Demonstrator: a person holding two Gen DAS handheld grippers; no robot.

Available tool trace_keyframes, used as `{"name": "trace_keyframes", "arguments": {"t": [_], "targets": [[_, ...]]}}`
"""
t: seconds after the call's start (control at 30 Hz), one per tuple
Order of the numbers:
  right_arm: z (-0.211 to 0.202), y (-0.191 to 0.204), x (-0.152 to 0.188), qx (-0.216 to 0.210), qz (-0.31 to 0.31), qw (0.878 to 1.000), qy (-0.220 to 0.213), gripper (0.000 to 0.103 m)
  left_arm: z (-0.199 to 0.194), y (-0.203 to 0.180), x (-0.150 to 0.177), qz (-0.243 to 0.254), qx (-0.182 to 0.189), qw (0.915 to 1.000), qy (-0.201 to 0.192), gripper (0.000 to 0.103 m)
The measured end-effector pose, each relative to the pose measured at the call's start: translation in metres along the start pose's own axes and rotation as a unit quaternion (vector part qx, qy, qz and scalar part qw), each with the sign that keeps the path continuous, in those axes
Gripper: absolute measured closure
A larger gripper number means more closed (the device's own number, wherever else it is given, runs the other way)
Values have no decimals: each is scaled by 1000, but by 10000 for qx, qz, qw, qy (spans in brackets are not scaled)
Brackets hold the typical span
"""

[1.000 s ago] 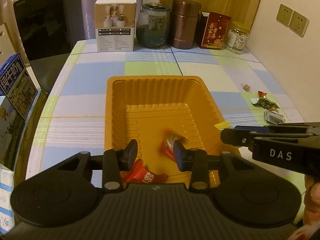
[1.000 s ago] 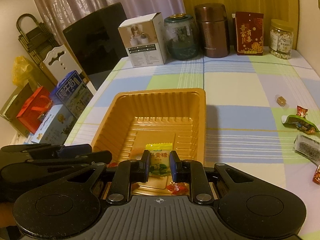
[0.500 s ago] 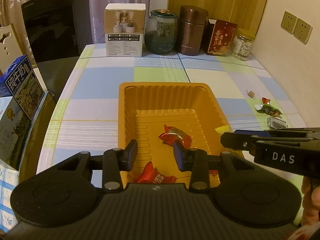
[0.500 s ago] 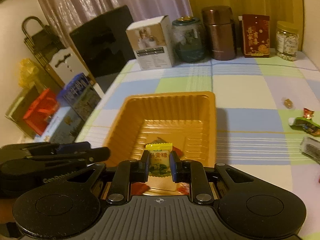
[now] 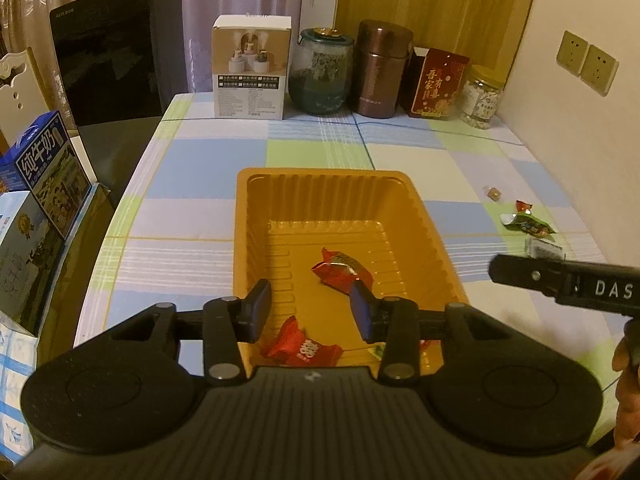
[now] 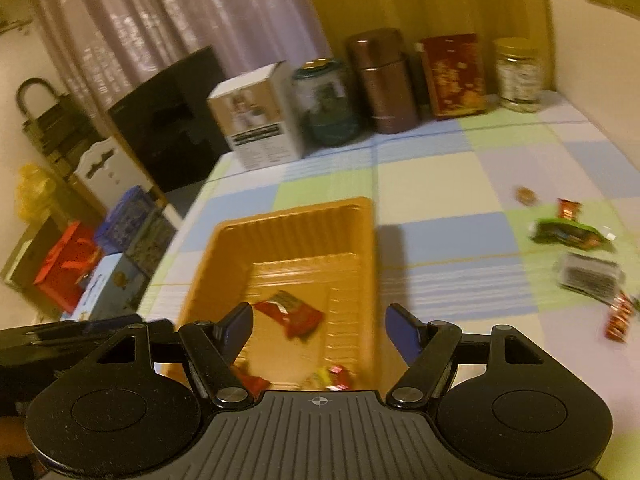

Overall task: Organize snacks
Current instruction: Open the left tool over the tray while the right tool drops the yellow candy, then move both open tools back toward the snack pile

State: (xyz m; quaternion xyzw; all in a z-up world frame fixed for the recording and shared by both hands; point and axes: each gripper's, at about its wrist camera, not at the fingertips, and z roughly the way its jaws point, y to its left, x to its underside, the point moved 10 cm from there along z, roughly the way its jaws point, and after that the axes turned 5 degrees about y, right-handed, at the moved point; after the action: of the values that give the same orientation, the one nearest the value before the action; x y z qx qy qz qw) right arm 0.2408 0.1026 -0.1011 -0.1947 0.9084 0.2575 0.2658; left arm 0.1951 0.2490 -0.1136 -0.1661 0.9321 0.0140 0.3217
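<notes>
An orange plastic tray (image 5: 320, 174) (image 6: 292, 210) lies in the middle of the checked tablecloth. It holds two red candies (image 5: 340, 268) (image 5: 300, 346) and a yellow-green candy (image 6: 320, 378) by its near wall. My left gripper (image 5: 311, 308) hovers over the tray's near end, its jaws opening with nothing between them. Over the tray's near right corner my right gripper (image 6: 320, 328) is opening wide and holds nothing. One of its fingers (image 5: 520, 272) shows at the right of the left wrist view.
Loose snacks lie on the cloth to the right: a green packet (image 6: 568, 234), a dark packet (image 6: 588, 276), a red candy (image 6: 618, 318) and a small brown sweet (image 6: 524, 194). A white box (image 5: 252, 76), jars and tins line the far edge. Milk cartons (image 5: 44, 168) stand left of the table.
My right gripper has opened and let go of the yellow-green candy, which now lies in the tray. It has also shifted to the right. The left jaws stand a little wider.
</notes>
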Motion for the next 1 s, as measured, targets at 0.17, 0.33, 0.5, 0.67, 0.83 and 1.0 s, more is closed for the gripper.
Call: {"name": "trace_keyframes", "arguments": {"t": [0.17, 0.33, 0.5, 0.67, 0.83, 1.0], "targets": [[-25, -24, 8, 259, 115, 9996, -78, 30, -12, -16, 3, 8, 127, 9999, -64, 50], [-58, -47, 17, 535, 268, 9979, -243, 30, -21, -43, 7, 100, 312, 9994, -97, 41], [-94, -77, 28, 871, 410, 9944, -445, 30, -28, -79, 11, 284, 550, 9980, -154, 31], [-125, -116, 38, 1268, 618, 9881, -616, 30, -28, -116, 17, 523, 728, 9959, -119, 26], [-151, -158, 52, 1540, 916, 9816, -666, 30, -24, -150, 25, 715, 890, 9934, -55, 24], [-170, -191, 66, 1739, 1132, 9757, -710, 30, -20, -178, 30, 895, 1006, 9909, 0, 23]]}}
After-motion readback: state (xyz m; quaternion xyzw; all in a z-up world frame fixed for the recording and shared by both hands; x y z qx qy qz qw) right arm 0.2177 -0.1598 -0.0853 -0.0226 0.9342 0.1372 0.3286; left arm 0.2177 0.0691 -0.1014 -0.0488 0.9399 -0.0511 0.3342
